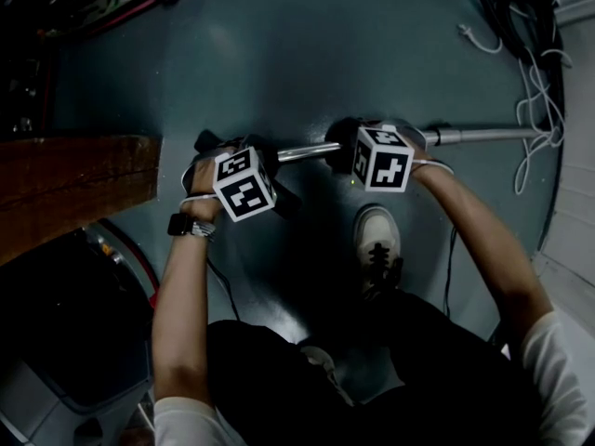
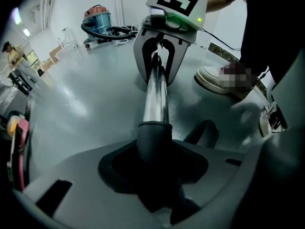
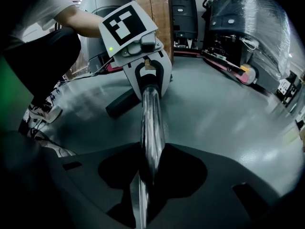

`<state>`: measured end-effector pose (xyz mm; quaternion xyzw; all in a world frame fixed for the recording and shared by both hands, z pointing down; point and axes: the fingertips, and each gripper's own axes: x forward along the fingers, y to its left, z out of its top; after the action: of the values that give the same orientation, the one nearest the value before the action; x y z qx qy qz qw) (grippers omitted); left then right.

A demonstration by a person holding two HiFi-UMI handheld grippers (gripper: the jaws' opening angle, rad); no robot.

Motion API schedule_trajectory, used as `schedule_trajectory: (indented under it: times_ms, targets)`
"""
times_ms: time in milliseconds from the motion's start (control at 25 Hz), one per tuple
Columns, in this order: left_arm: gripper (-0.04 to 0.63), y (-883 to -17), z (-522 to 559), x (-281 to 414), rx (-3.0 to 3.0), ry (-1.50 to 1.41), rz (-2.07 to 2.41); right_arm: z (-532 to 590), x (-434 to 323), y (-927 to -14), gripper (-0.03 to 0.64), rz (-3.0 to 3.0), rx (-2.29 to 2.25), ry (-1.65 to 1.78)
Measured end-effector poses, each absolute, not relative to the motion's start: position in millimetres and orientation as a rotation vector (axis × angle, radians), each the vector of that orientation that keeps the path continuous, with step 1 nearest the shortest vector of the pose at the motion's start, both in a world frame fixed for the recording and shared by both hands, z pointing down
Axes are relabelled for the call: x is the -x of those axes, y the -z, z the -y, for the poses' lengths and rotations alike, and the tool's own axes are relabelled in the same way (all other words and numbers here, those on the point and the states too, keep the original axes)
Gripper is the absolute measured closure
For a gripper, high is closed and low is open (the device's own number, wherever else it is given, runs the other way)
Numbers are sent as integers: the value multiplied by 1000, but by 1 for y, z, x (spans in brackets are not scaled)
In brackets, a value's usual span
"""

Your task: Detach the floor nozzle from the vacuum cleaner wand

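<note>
A chrome vacuum wand (image 1: 483, 136) lies across the grey floor. Its left end goes into the dark neck (image 2: 154, 137) of the floor nozzle (image 3: 121, 104), whose black head rests on the floor. My left gripper (image 1: 265, 154) points steeply down with its jaws shut on that neck, seen up close in the left gripper view (image 2: 152, 175). My right gripper (image 1: 349, 152) is shut on the chrome tube (image 3: 152, 123) a short way to the right, the tube running through its jaw notch (image 3: 145, 185). The two grippers face each other along the wand.
A wooden plank (image 1: 74, 179) juts in from the left. White cables (image 1: 535, 110) lie at the right by the wand's far end. The person's shoe (image 1: 376, 240) stands just below the wand. A canister vacuum (image 2: 97, 20) and wrapped machines (image 3: 248, 32) stand farther off.
</note>
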<state>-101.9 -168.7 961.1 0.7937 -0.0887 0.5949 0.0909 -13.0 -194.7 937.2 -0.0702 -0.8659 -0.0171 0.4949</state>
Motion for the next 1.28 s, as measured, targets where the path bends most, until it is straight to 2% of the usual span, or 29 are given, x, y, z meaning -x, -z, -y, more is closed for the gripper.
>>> schedule_trajectory:
  times_ms: [400,1120,1280]
  targets:
    - [434,-939,158,99,-2322,-1714,178,188,7,-927,459,2121,151,37]
    - [434,-897,175,102,-2594,-1948,620,185,8,-899,459,2153,186,-57]
    - [434,-893,173,104,-2588,-1926,597,184,10,-895,460,2165,190,-57]
